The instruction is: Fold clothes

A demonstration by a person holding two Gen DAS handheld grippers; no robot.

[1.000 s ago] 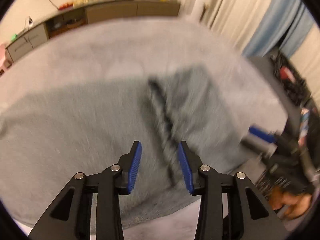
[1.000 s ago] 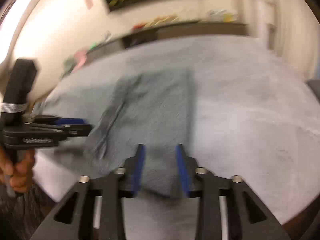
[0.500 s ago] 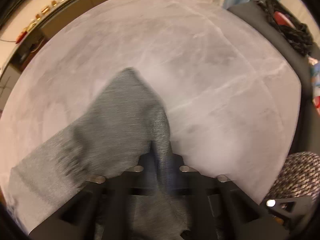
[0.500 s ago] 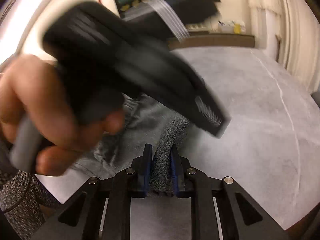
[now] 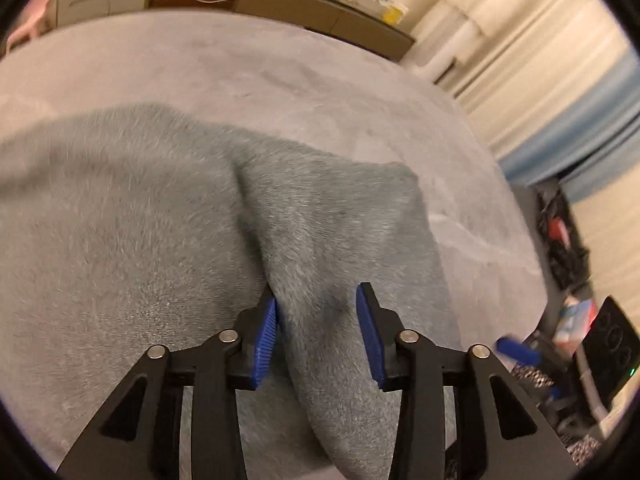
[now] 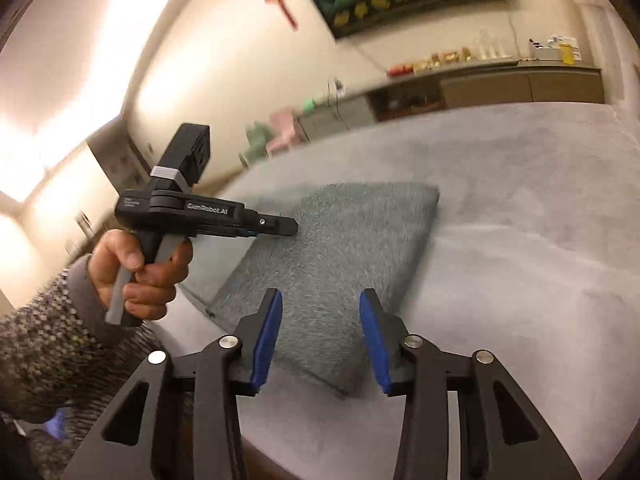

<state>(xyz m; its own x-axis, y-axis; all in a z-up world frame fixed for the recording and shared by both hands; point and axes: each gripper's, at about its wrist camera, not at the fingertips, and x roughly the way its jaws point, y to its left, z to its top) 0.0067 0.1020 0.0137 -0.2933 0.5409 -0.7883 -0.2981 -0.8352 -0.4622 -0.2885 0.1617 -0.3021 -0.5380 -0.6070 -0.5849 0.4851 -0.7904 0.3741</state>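
Note:
A grey-green fleecy garment (image 5: 160,220) lies on the pale grey surface (image 5: 280,72). One raised fold of it runs between the jaws of my left gripper (image 5: 316,332). Those jaws are opening; the left pad grazes the fold and the right pad stands clear. In the right wrist view the garment (image 6: 344,240) lies folded in a flat rectangle. My right gripper (image 6: 320,336) hovers over its near corner, jaws opening, with no pad pressing on the cloth. A hand (image 6: 148,276) holds the left gripper (image 6: 288,226) over the garment's left edge.
A low sideboard (image 5: 320,8) with small items on top lines the far wall. Curtains (image 5: 560,80) hang on the right, with dark clutter (image 5: 564,240) on the floor below them. A speckled knit sleeve (image 6: 52,344) fills the lower left of the right wrist view.
Half a second ago both grippers were shut on bunched fabric. Now both sets of jaws have parted and the garment lies flat and folded. The left gripper has swung away from the right camera.

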